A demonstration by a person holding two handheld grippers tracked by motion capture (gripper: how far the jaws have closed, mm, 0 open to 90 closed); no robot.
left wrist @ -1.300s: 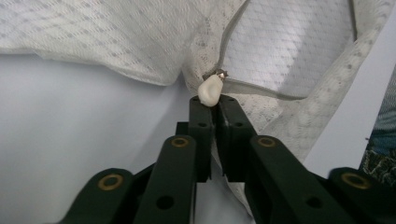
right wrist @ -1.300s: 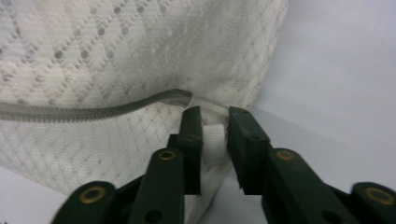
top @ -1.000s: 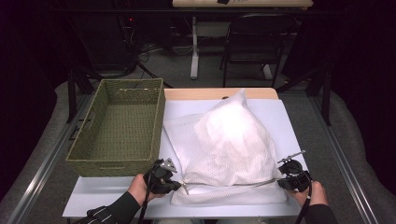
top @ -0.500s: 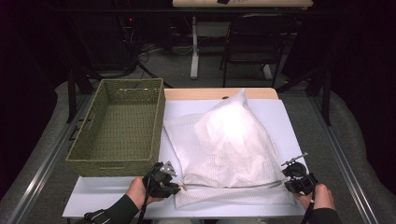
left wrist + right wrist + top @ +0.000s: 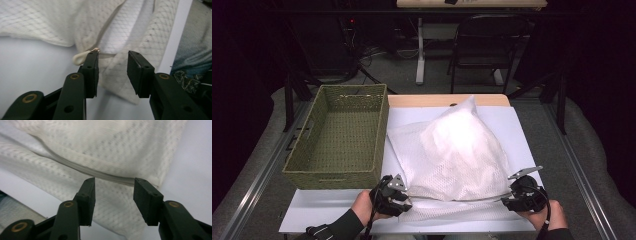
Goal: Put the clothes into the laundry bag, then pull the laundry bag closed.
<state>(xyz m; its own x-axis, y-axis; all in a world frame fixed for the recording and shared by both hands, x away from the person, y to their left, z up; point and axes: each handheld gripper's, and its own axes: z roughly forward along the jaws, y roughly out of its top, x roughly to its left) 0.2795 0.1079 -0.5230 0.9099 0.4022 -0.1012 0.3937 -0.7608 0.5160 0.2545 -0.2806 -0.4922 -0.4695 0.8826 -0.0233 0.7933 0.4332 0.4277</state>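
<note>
A: Dark room, chair and desk legs at top of frame. White table sheet (image 5: 517, 125) mid-frame, green woven basket (image 5: 337, 137) at left, empty.

B: Where's the mesh bag?

A: Mesh laundry bag (image 5: 452, 155) lies centre-right on the sheet, just beside the basket, peak toward the top of frame, open hem toward the bottom edge.

B: Grippers?

A: Left gripper (image 5: 394, 195) at the bag's lower-left corner, right gripper (image 5: 522, 196) at lower-right. Both have jaws parted, nothing clamped. In the left gripper view (image 5: 112, 72) the hem seam and a small looped tab (image 5: 80, 58) sit just past the jaw tips. In the right gripper view (image 5: 113, 200) the hem edge runs across the gap, not pinched.

B: Change from a second ago?

A: Right hand slid outward and down toward the lower-right corner; left barely shifted. Bag shape about the same.

B: Meaning?

A: My read: they've spread to the hem's two ends, lining up to grab both corners. Closing comes next.
</note>
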